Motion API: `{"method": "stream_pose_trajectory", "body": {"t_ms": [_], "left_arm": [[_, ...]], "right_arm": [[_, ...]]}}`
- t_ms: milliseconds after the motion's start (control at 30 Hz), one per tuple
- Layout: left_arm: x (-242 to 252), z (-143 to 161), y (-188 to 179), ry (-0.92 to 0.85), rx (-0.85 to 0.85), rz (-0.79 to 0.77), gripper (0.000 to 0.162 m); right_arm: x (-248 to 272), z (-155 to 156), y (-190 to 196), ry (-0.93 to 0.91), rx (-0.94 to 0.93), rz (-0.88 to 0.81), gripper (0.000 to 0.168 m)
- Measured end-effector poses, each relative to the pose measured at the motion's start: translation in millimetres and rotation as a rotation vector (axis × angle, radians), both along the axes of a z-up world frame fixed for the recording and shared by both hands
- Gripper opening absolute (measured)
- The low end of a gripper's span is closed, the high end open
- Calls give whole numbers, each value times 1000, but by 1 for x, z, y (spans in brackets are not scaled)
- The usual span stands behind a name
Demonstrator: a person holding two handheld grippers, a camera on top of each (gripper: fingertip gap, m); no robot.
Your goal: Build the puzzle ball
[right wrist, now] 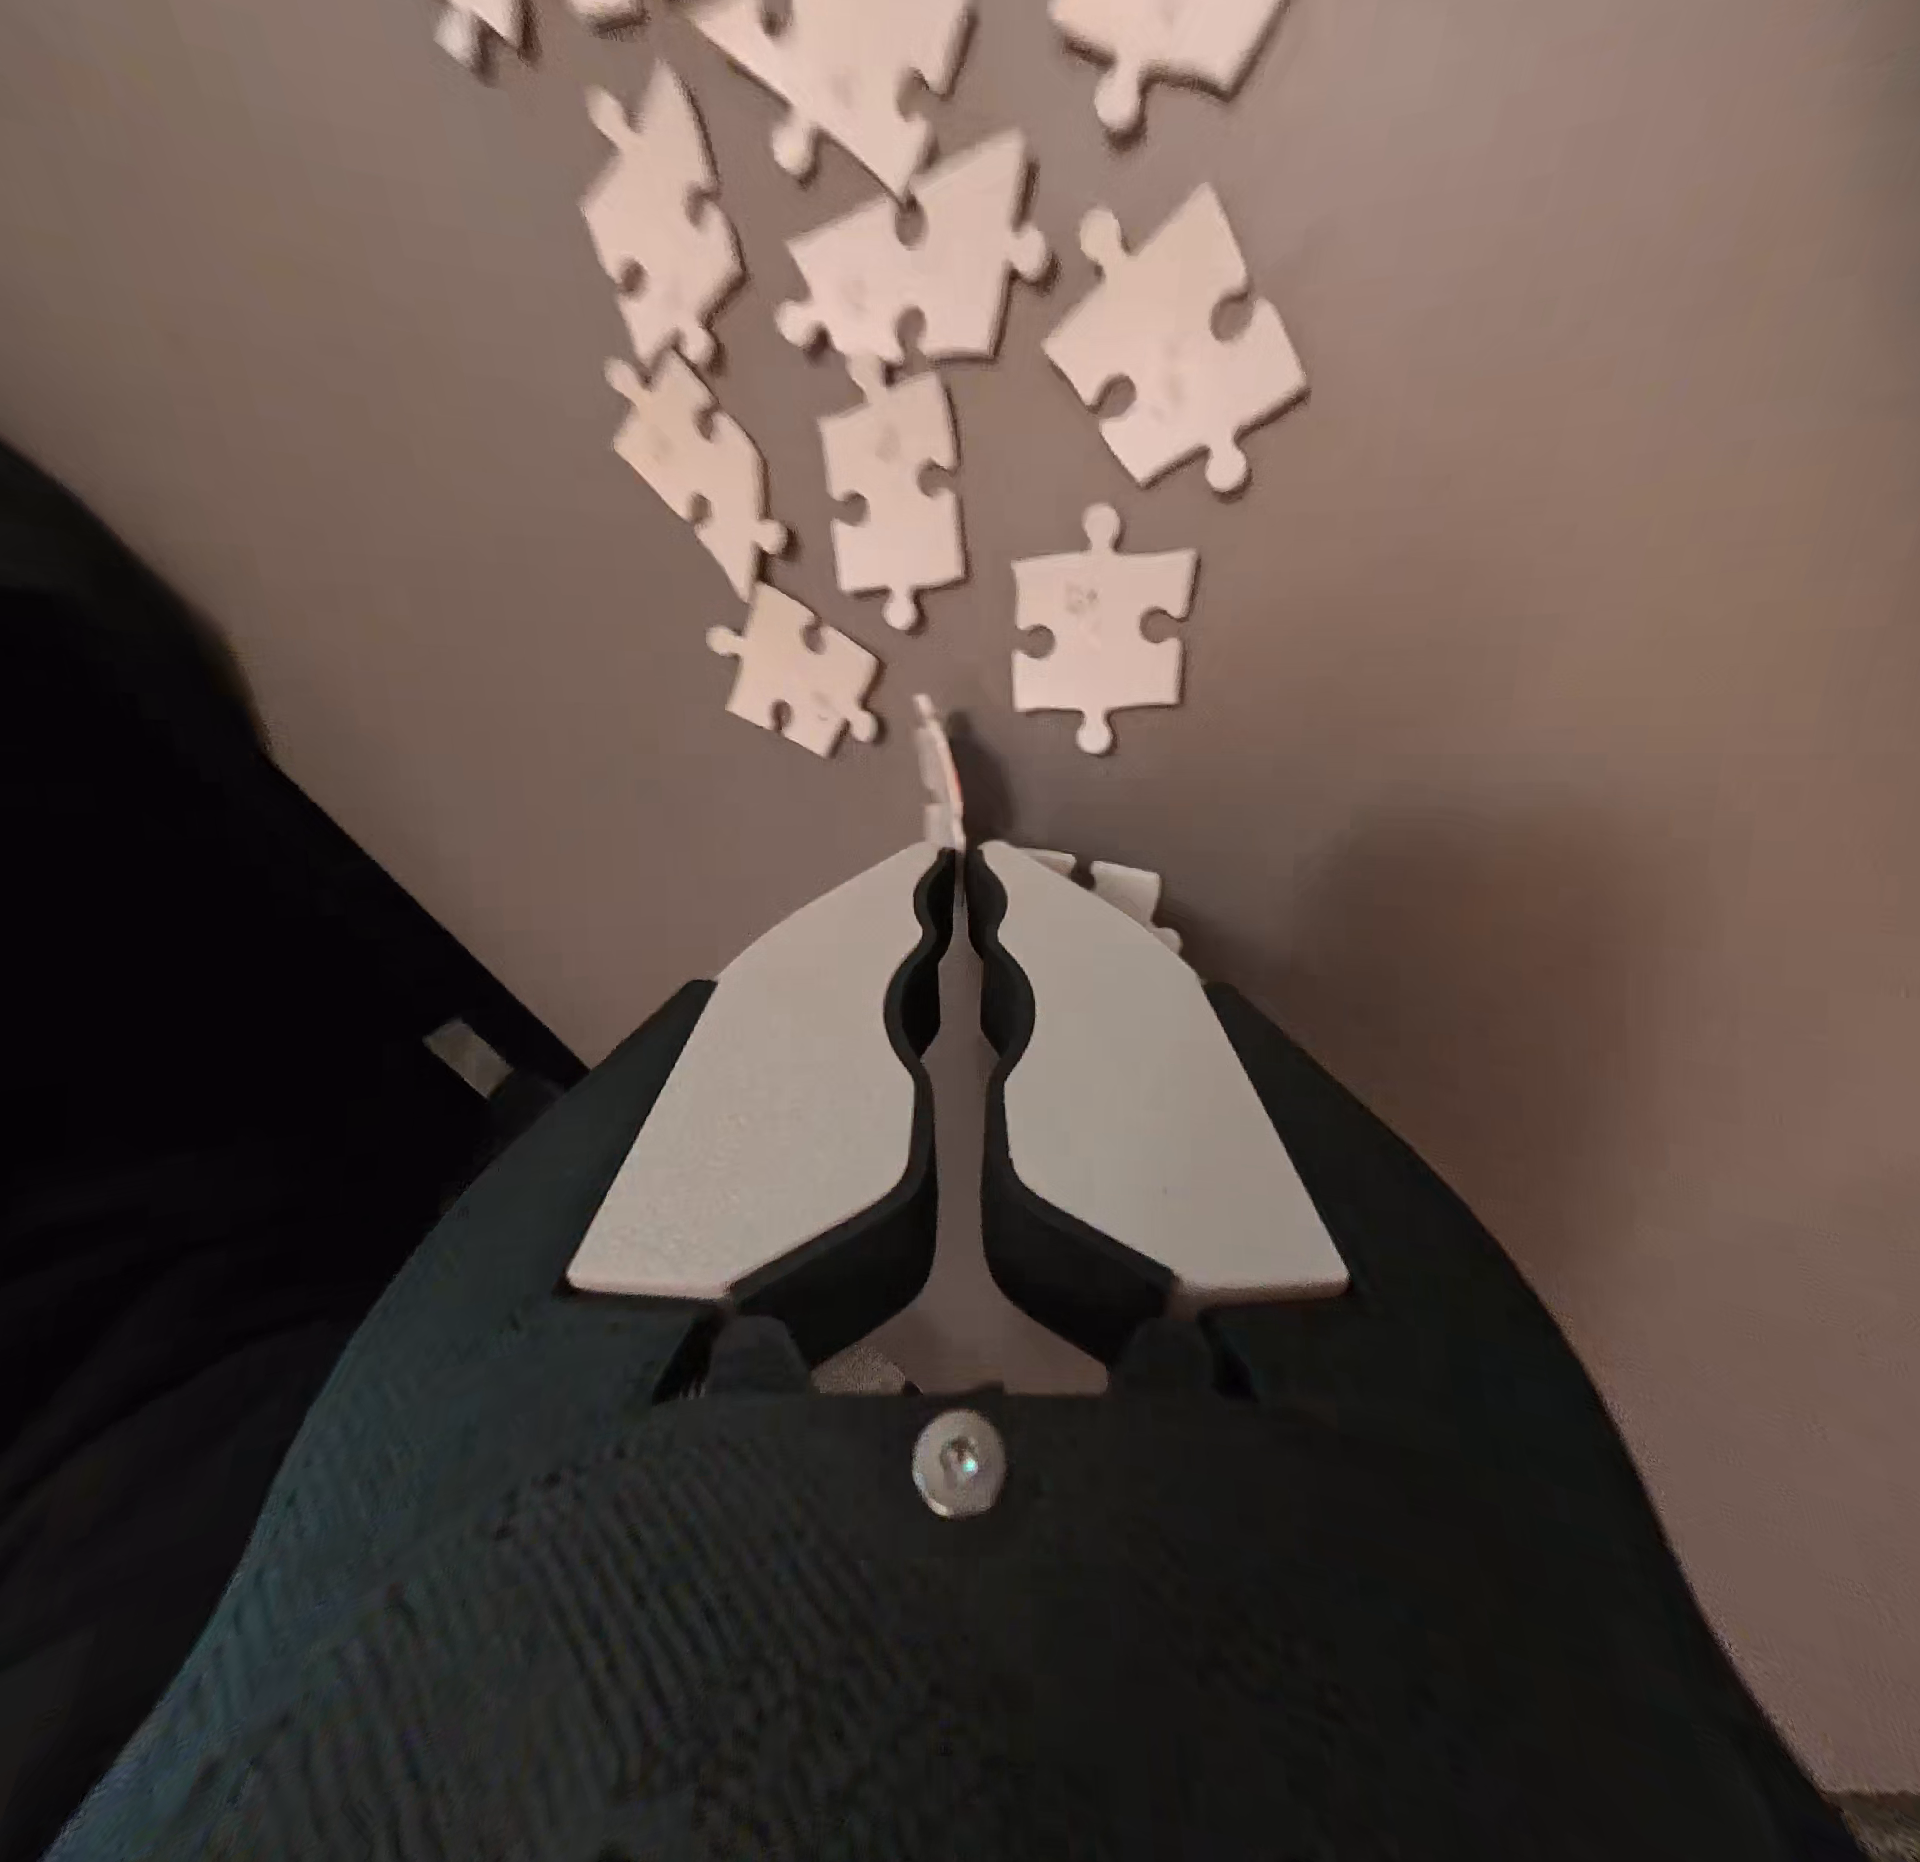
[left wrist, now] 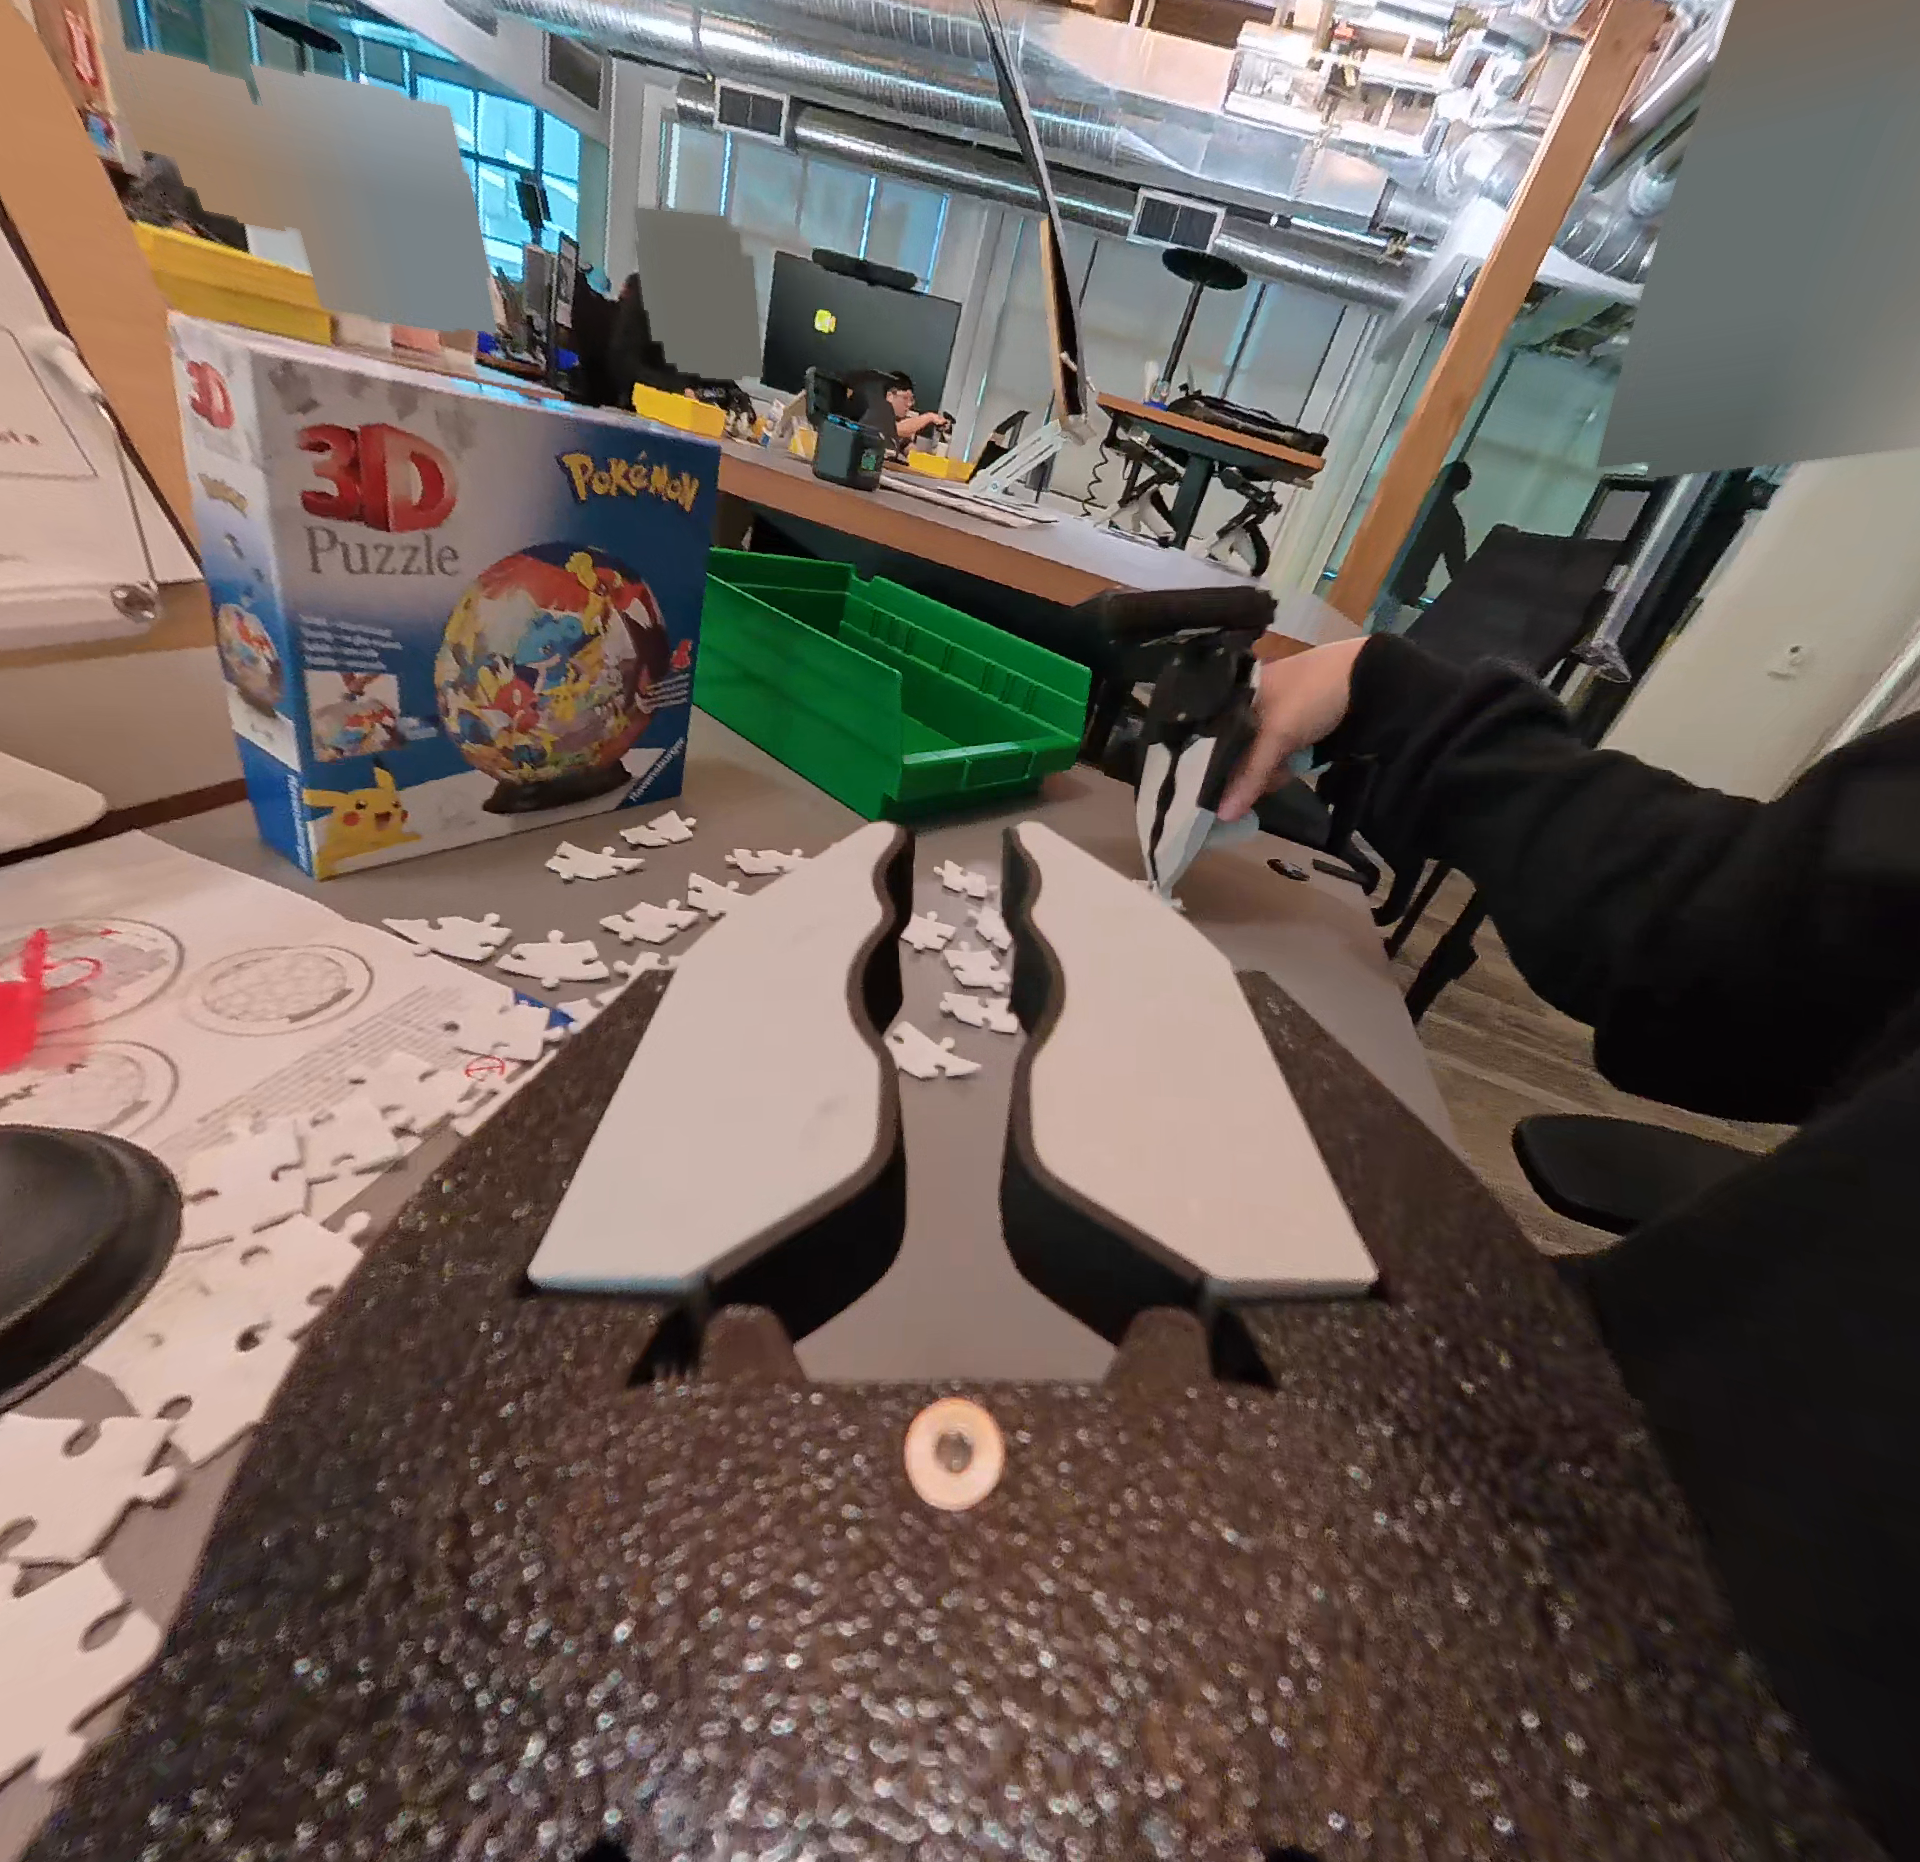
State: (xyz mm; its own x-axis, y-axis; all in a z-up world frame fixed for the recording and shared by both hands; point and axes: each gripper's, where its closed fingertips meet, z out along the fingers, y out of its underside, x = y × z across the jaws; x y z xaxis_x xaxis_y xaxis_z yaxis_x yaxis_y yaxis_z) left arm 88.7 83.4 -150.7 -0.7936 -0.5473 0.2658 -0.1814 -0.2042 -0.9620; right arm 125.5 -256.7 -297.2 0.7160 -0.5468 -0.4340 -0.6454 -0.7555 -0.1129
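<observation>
I find my left gripper (left wrist: 956, 856) held above the grey worktop (left wrist: 810, 804), its jaws standing apart with nothing between them. Below and beyond its tips lie loose white puzzle pieces (left wrist: 966, 965), blank side up, scattered across the worktop toward the puzzle box (left wrist: 457, 607). The box stands upright at the far left; I cannot tell whether anything is inside. Just right of it sits a green bin (left wrist: 894, 669), and the part of its inside that I can see holds nothing. More pieces lie on a printed instruction sheet (left wrist: 249, 991) at my near left, beside a black round base (left wrist: 73, 1241).

My right gripper (right wrist: 961, 856) points down at the worktop (right wrist: 1558, 669), near its right edge. Its jaws are closed on one puzzle piece (right wrist: 940, 773), held on edge so that it stands up from the tips. About a dozen more pieces (right wrist: 904, 274) lie flat beyond it, apart from the held one. In the left wrist view, a hand (left wrist: 1299, 711) in a black sleeve holds this gripper.
</observation>
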Motion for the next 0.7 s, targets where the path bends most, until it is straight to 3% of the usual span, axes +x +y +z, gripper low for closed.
{"method": "stream_pose_trajectory", "body": {"t_ms": [300, 500, 700], "left_arm": [[-3, -11, -3, 0, 74, -8, 14], [-6, -14, -6, -4, 112, -25, 16], [-4, -6, 20, -38, 179, 46, 20]], "right_arm": [[15, -7, -3, -68, -32, 38, 4], [21, -2, -4, -129, -49, 29, 18], [42, 35, 24, -416, 40, 8, 26]]}}
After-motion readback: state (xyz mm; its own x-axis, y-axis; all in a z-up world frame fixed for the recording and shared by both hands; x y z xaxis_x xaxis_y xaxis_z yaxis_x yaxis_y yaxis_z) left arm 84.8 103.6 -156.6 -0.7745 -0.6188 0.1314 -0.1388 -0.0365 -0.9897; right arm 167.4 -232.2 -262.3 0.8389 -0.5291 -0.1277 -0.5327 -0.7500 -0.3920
